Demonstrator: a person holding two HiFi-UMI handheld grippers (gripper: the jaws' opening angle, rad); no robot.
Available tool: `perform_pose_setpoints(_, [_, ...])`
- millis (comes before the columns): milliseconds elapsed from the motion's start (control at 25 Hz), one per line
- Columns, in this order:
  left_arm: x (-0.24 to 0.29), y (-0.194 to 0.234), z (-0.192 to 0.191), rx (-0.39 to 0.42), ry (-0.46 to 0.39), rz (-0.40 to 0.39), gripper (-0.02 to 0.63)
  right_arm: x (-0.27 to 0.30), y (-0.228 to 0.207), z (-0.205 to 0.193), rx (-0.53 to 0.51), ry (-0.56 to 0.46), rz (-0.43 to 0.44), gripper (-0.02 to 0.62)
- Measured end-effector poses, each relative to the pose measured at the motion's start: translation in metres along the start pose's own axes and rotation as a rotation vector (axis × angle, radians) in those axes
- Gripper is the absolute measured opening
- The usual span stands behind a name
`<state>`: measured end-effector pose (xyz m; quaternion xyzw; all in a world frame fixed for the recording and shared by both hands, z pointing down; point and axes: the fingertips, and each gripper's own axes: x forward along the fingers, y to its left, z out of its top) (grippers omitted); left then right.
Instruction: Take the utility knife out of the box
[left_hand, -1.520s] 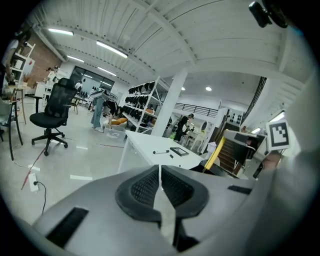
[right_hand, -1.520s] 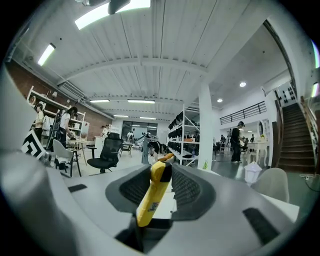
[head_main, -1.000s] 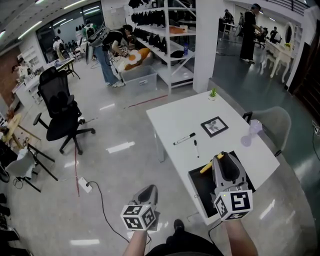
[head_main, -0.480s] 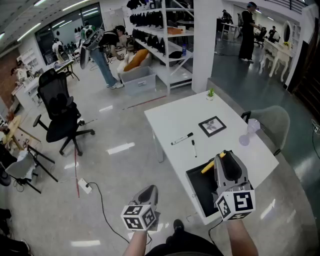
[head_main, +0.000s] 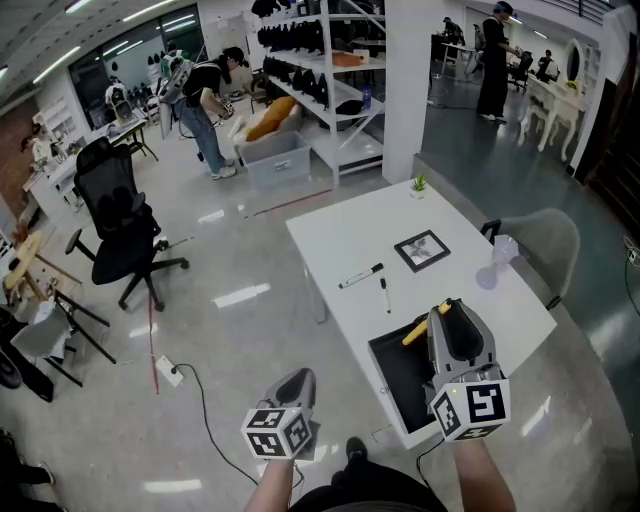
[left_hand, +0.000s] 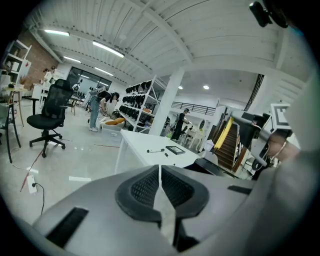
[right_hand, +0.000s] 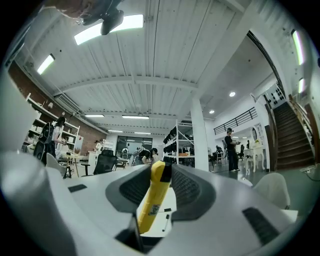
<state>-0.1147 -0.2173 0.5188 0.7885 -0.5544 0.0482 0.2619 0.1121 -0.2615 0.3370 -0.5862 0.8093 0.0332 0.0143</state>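
Observation:
My right gripper hangs above the black box at the near end of the white table, shut on a yellow utility knife. In the right gripper view the knife stands slanted between the dark pads, its black tip at the top, and the right gripper points level. The left gripper hangs over the floor left of the table with its jaws together and nothing in them. In the left gripper view the left gripper shows both pads touching, and the knife appears at the right.
On the table lie a black marker, a small pen, a framed picture, a small plant and a clear glass. A grey chair stands at its right, a black office chair on the left. People stand at shelving behind.
Both grippers keep their places, the right one still gripping the knife. The head view has shifted a little. The people at the back have moved.

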Motion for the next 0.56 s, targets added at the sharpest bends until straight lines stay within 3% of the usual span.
perform_pose_setpoints(560, [0.0068,-0.002,0.0001,0.007,0.002,-0.002,0.02,0.0023,-0.0027,0.0017,0.009,-0.012,0.004,0.13])
